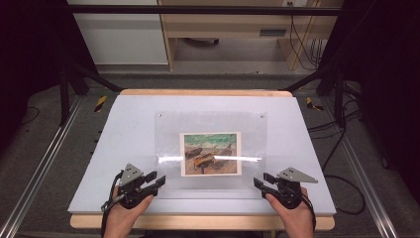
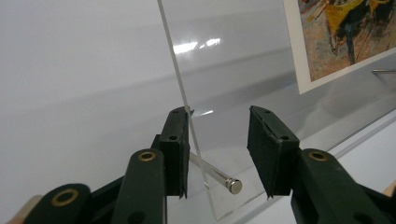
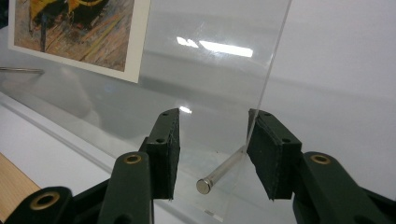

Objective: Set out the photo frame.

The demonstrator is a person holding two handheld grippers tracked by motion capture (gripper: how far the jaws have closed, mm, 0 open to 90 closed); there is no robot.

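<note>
A clear acrylic frame (image 1: 210,153) lies on the white bench (image 1: 129,124), roughly centred, and holds a painted print of boats (image 1: 211,153) between its panes. A metal standoff pin (image 2: 215,173) projects at each near corner. The left tool (image 1: 154,181) sits at the frame's near left corner, jaws apart on either side of the pane edge and pin; one pad is against the edge, the other is clear of it. The right tool (image 1: 262,181) stands likewise at the near right corner, its pin (image 3: 219,174) between parted jaws, not clamped.
</note>
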